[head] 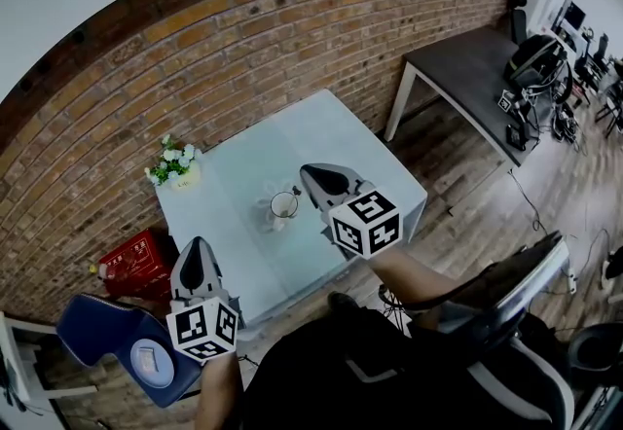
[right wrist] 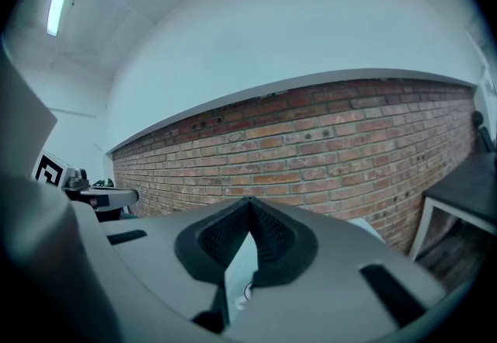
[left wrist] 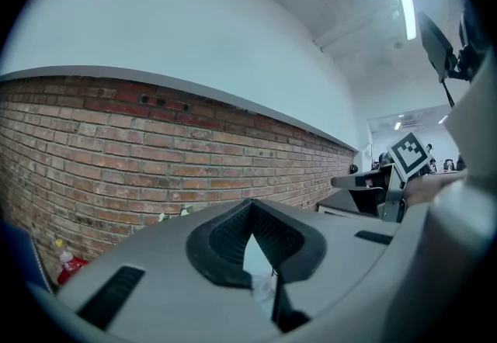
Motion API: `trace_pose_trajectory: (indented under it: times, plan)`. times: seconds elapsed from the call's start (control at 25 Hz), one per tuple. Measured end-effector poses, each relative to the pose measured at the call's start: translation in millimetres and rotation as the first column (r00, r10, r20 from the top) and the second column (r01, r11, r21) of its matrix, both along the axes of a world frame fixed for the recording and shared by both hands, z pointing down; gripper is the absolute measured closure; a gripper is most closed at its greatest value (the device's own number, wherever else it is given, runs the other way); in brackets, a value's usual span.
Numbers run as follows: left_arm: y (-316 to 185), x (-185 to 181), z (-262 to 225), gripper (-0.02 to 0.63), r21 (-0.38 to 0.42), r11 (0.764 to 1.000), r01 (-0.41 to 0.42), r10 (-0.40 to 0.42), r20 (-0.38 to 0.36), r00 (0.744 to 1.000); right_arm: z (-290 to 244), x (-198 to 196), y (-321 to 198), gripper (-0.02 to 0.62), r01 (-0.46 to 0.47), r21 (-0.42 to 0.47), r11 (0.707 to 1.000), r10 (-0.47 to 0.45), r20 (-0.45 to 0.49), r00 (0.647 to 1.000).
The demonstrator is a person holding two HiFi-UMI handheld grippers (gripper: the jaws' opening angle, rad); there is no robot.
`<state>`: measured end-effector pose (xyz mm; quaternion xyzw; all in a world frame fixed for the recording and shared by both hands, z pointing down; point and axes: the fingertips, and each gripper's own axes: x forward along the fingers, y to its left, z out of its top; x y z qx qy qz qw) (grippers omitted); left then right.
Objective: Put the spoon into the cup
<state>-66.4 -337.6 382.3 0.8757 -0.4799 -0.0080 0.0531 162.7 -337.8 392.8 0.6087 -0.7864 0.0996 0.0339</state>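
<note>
On the surface (head: 321, 126), the cup (head: 284, 206) stands at seven o'clock, just beside the right gripper (head: 310, 173); the left gripper (head: 195, 245) is farther off. Both pairs of jaws are together and empty, and I cannot make out the spoon.

My left gripper (head: 195, 248) and right gripper (head: 313, 175) are grey with black, finely ribbed pads (head: 193, 268). Each bears black square markers on white faces. Under my right gripper the desk (head: 321, 131) is pale mint. The cup (head: 283, 205) just left of that gripper is clear glass. Beyond my left gripper are white flowers (head: 173, 163) with green leaves. Just left of that gripper there is a red crate (head: 134, 265), and nearer me a blue chair (head: 97, 326). The wall (head: 224, 49) beyond both grippers is red-brown brick lined with pale mortar.
</note>
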Motion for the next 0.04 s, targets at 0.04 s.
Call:
trace_pose_trajectory:
  times: [0.04]
  plan:
    - [0.4, -0.3, 0.6, 0.597, 0.000, 1.000, 0.000, 0.000, -0.001, 1.000, 0.3, 0.1, 0.1, 0.578, -0.001, 0.000, 1.000, 0.001, -0.001, 1.000]
